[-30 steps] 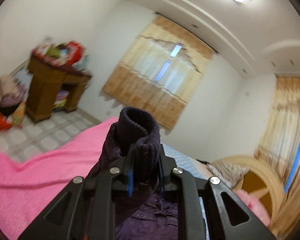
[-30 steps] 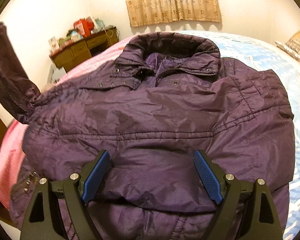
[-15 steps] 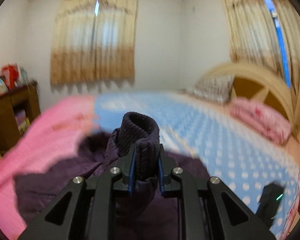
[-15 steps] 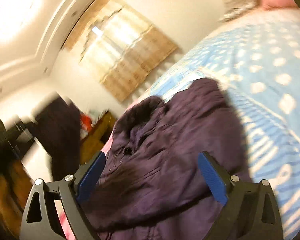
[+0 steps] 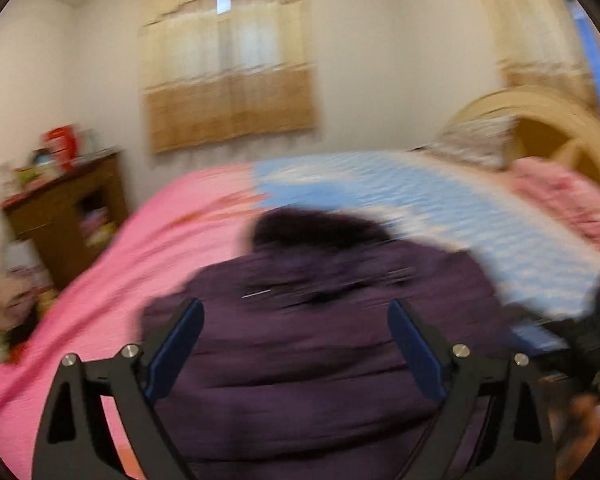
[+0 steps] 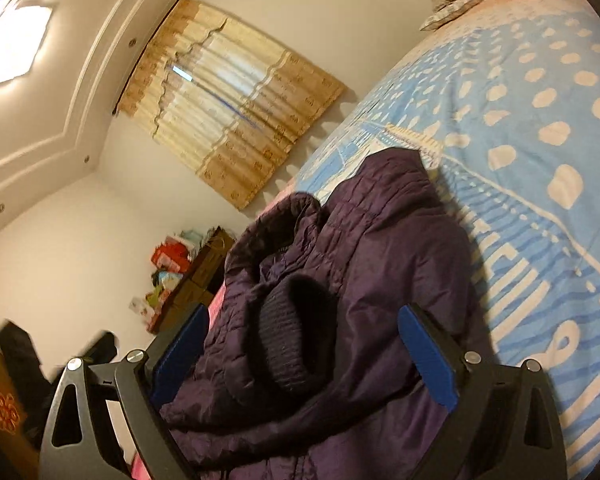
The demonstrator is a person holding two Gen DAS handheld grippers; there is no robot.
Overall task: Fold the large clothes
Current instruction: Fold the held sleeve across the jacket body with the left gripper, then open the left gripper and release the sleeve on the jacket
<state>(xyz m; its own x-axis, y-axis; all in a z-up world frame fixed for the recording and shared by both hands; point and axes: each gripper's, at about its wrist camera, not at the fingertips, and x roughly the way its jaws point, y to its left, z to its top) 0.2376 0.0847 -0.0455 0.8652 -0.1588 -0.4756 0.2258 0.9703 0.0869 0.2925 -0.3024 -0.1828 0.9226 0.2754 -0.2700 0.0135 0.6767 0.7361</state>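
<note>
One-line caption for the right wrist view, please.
Open right gripper over purple jacket, its knit cuff folded across, on the blue bedspread.

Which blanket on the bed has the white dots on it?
The blue blanket. The pink blanket beside it is plain, with no dots.

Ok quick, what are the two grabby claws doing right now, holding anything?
Left gripper: jaws opening wide, gripping nothing, above the purple jacket.
Right gripper: open, empty, over the jacket's knit cuff.
</note>
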